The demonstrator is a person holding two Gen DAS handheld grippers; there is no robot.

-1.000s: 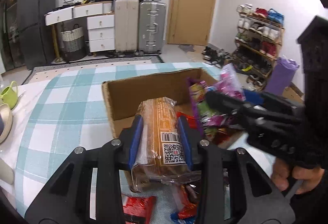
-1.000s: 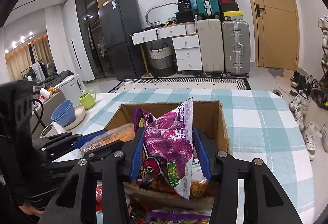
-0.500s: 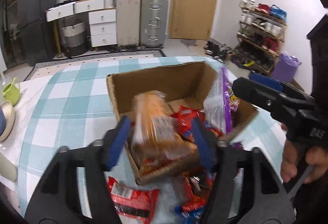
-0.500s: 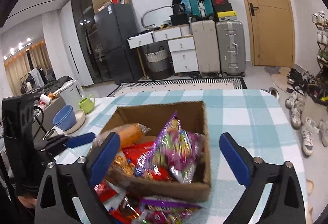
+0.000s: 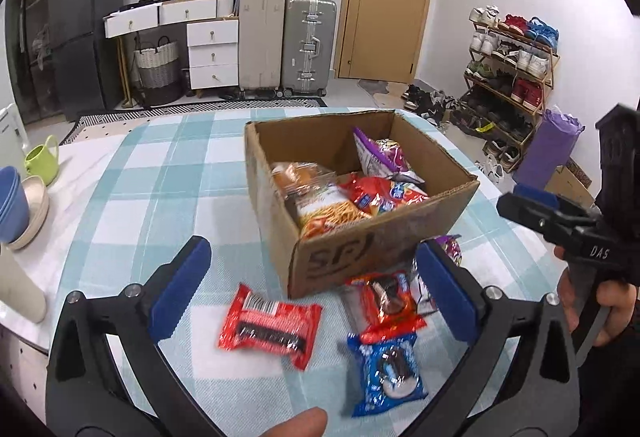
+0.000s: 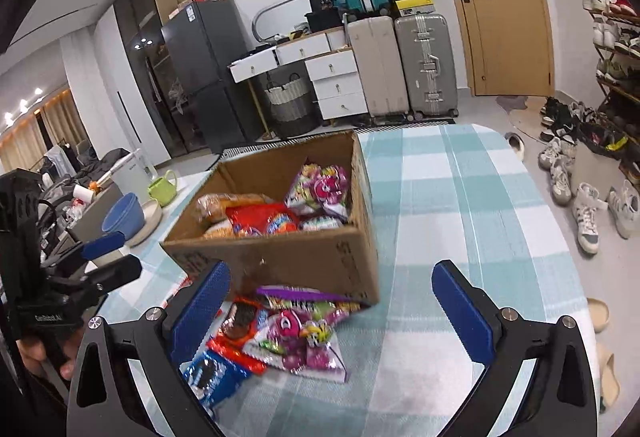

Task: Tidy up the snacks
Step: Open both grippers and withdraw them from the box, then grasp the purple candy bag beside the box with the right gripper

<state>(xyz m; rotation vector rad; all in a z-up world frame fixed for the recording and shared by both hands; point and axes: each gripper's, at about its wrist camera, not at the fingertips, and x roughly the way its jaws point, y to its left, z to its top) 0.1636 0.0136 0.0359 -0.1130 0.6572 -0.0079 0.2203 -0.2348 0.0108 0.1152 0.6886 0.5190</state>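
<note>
Left gripper (image 5: 316, 285): jaws spread wide, nothing between them, hovering over loose packets on the table in front of the cardboard box (image 5: 376, 241). Right gripper (image 6: 332, 313): also spread wide and empty, above the purple candy bag (image 6: 304, 333).

Snacks inside the box: bread loaf in clear wrap (image 5: 298, 177), noodle-snack bag (image 5: 332, 207), red packets (image 5: 380, 193), purple bag (image 5: 380, 157) leaning on the far wall. Still outside, by the box's near corner: red wafer packet (image 5: 270, 321), red cookie packet (image 5: 384, 301), blue cookie packet (image 5: 390, 373), plus the purple candy bag, which touches the box's foot.

Risks, as I judge them:
- Glossy film wrappers, flat and pillow-shaped; pads may skate off or catch only a crimped edge, so a packet could swing or drop
- The red and blue cookie packets overlap; a pinch on one may drag the other
- Cookies inside are brittle; a hard squeeze could crush them
- Box is light corrugated card on a smooth checked tablecloth (image 5: 160, 177); a nudge from either tool could slide it
- Both tools work the same small patch; they could collide
</note>
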